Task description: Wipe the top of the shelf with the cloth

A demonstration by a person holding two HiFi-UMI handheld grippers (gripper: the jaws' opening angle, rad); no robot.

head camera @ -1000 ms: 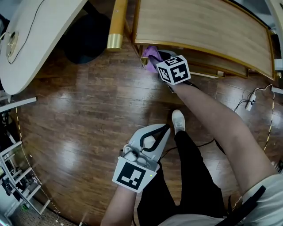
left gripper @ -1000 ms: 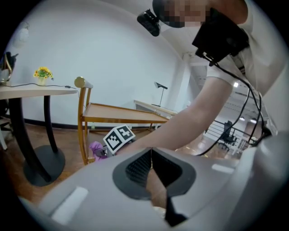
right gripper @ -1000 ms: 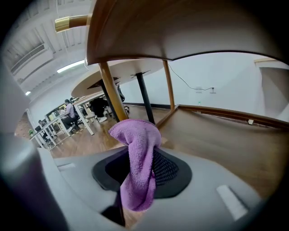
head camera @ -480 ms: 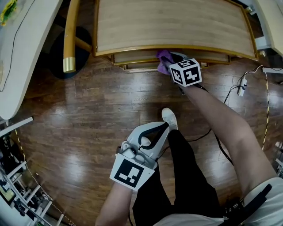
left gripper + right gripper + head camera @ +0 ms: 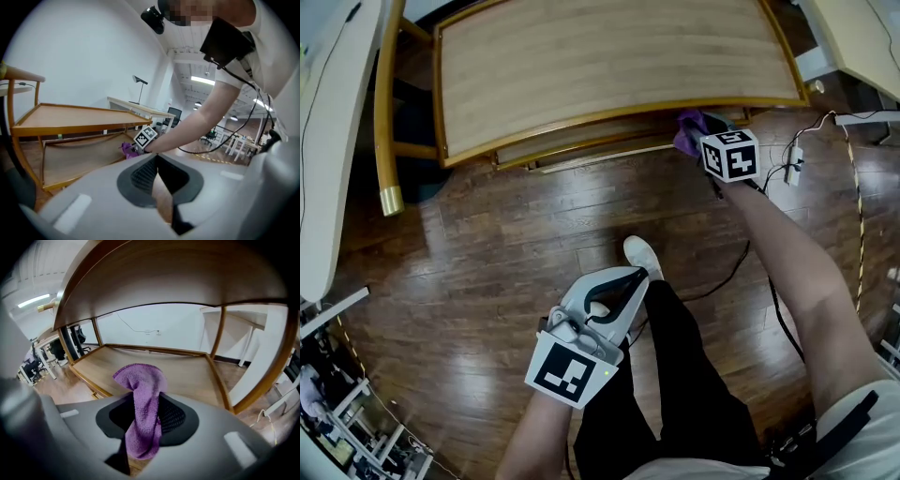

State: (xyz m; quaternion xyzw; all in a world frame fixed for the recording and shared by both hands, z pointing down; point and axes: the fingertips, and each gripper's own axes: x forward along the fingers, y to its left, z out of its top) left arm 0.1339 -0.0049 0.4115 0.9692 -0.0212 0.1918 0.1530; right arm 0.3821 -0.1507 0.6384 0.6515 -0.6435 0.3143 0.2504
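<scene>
The wooden shelf's top spans the upper head view, with a lower board beneath it. My right gripper is at the right part of the shelf's front edge, shut on a purple cloth. In the right gripper view the cloth hangs pinched between the dark pads, level with the lower board and under the top's underside. My left gripper is held low over the floor beside the person's leg, shut and empty. Its own view shows the shelf top, the cloth and the right gripper's marker cube.
A white table and a wooden post with a gold tip stand left of the shelf. A power strip with cables lies on the wood floor at the right. The person's white shoe is in front of the shelf.
My right gripper has carried the cloth rightwards along the shelf's front, from its left part to its right part. The head view has swung with it. The left gripper has stayed put.
</scene>
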